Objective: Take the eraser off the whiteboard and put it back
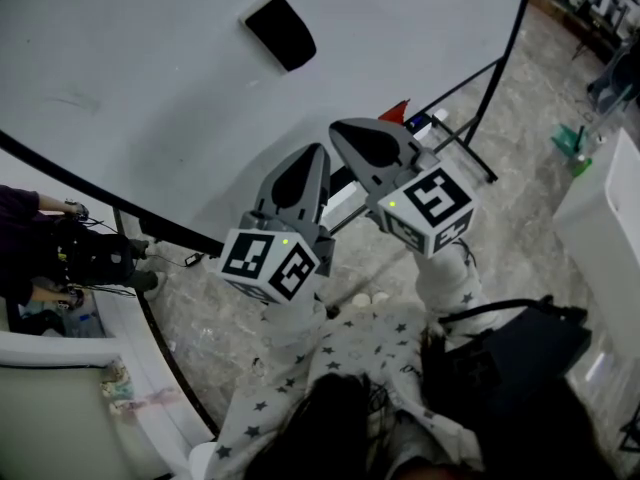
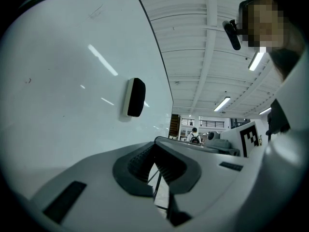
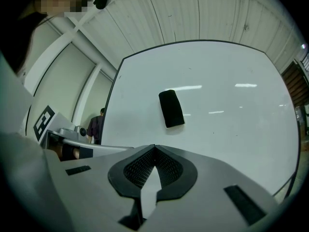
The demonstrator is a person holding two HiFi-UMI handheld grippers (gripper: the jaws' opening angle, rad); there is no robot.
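— Anything hidden or hard to read?
— Quite a bit. No sight of either hand from the head view: tucked away beneath the left marker cube [image 1: 270, 261] and the right marker cube [image 1: 430, 208], with only star-print sleeves [image 1: 300, 343] trailing back toward the body. Whiteboard [image 1: 140, 78] cut off by the top and left edges. Down by the board's lower rail, something red [image 1: 397, 111] and a few small bits, half covered by the right gripper [image 1: 345, 133]; impossible to name. At the far left, part of another person [image 1: 25, 253], mostly out of frame.
— And the eraser [image 1: 281, 31]?
— Stuck flat on the whiteboard's face, black, up and ahead of both tongs, well apart from either tip. Nearly edge-on in the left gripper view, off to the left of the jaw line. Face-on in the right gripper view, just above the jaws and a little to the right.
— Pose of the arms?
— Side by side, both raised toward the board. Noses slanted up and leaning in toward each other, close at the tips. Left gripper [image 1: 316, 153] a touch lower and nearer the body; right gripper beside it, reaching slightly further.
— Tongs?
— Closed, both pairs. On the left, ribbed pads [image 2: 140, 163] brought together at the tips, nothing pinched. On the right, the same: pads [image 3: 140, 168] tip to tip, nothing between.
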